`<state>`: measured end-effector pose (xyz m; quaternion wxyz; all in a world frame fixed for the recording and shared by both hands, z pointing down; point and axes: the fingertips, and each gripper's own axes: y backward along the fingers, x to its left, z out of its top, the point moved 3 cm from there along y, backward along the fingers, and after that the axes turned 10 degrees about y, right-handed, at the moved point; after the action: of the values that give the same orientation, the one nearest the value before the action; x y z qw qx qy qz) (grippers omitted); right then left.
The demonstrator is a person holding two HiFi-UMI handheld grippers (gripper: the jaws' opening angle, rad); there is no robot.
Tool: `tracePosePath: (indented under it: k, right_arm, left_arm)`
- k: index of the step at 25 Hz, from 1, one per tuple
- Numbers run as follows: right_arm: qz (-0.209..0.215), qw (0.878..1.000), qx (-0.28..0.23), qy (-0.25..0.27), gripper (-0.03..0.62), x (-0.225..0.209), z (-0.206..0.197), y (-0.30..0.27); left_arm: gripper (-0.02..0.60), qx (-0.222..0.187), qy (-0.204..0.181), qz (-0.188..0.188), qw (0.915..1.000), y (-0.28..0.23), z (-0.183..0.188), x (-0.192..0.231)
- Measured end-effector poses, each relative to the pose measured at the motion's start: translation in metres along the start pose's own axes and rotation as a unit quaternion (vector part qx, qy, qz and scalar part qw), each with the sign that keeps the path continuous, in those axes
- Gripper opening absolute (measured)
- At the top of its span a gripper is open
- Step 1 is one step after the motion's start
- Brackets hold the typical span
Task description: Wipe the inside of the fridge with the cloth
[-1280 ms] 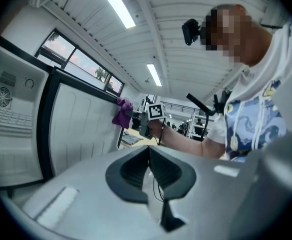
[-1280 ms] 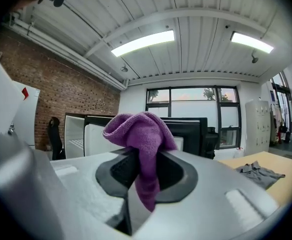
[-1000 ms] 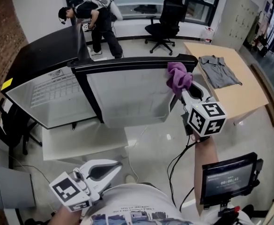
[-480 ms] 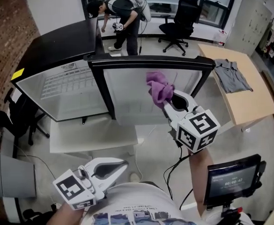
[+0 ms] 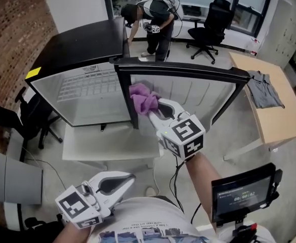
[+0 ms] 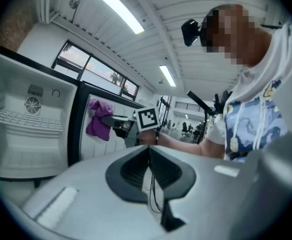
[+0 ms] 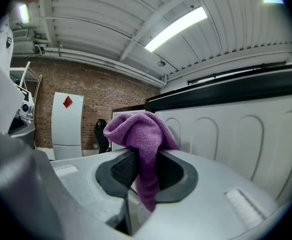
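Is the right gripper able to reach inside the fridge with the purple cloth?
Probably yes. The fridge door stands wide open, and the right gripper, shut on the cloth, is beside the black frame. Nothing seems to block the fridge's white inside.

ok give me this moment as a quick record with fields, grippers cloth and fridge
fridge: door open, white interior with wire shelf showing
cloth: purple, bunched, clamped in the right hand-held gripper
right hand-held gripper: shut on the cloth, held up by the black post between interior and door
left hand-held gripper: shut, empty, low near the body
contact: cannot tell if the cloth touches a surface
background: another person bending behind the fridge
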<state>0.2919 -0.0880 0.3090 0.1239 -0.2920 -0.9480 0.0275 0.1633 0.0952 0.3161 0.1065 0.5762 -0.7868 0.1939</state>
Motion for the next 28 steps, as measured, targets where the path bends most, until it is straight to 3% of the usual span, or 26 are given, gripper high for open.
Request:
tracePosePath:
  k: [7,17,28]
  right_arm:
    - [-0.021,1.0,0.005,-0.009,0.078,-0.018,-0.013,0.002]
    - [-0.106,0.994,0.02,-0.011,0.078,-0.063,-0.03,0.062]
    - [-0.209,0.976,0.056,-0.019,0.078,-0.112,-0.059,0.14]
  left_arm:
    - [0.008,0.002,0.004,0.004,1.0,-0.002,0.0,0.005]
    - [0.008,0.024,-0.003,-0.045,0.9987,-0.03,-0.001,-0.006]
    - [0.008,0.039,-0.003,-0.09,0.9951,-0.055,-0.005,-0.02]
